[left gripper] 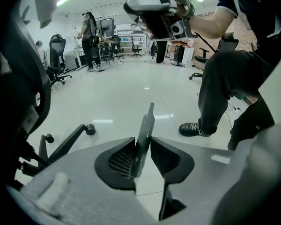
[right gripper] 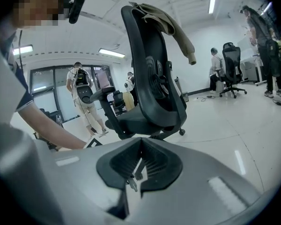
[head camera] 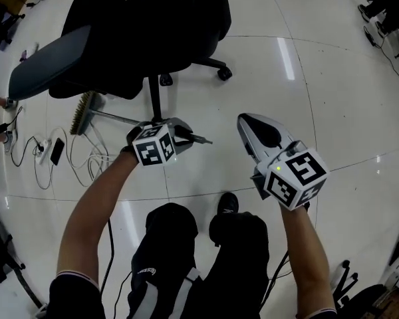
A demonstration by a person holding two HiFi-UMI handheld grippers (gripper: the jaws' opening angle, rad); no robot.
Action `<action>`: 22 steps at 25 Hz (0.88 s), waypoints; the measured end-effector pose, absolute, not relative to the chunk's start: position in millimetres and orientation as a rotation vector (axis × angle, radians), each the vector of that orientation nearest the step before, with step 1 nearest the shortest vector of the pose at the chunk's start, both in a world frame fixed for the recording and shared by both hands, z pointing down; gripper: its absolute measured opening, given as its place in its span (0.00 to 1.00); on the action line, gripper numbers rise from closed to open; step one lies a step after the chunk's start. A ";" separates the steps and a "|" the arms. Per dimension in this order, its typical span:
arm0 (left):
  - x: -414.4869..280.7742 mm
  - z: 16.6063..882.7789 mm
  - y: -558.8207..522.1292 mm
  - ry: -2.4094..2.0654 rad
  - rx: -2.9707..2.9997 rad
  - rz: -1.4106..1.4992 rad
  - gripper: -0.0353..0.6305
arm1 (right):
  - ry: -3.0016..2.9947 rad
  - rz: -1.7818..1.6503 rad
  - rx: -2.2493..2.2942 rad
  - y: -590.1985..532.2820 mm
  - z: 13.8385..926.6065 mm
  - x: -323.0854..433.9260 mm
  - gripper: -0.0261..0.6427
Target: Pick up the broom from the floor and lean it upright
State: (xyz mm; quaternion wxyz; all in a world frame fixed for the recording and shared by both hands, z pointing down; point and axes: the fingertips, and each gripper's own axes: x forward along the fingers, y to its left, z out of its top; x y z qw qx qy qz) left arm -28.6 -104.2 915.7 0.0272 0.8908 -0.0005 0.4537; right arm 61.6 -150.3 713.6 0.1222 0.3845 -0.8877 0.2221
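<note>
Head view. Left gripper (head camera: 181, 135): clamped on broom handle (head camera: 120, 117) near its tip. Right gripper (head camera: 249, 125): closed, empty, nearby. Brush end (head camera: 86, 111): down by floor (head camera: 319, 78), beside chair (head camera: 153, 18). Advised: swing brush clear of chair legs, keep clamp firm, then stand upright.

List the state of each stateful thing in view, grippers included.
broom: held near its handle tip, slanted, not yet leaned upright
left gripper: shut on the broom
right gripper: shut, empty
office chair: upright, cloth draped over its back
</note>
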 end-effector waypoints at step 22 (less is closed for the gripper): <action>-67.3 579.6 -141.8 -0.681 2.743 0.970 0.21 | -2.605 0.724 0.921 -152.0 446.1 25.0 0.04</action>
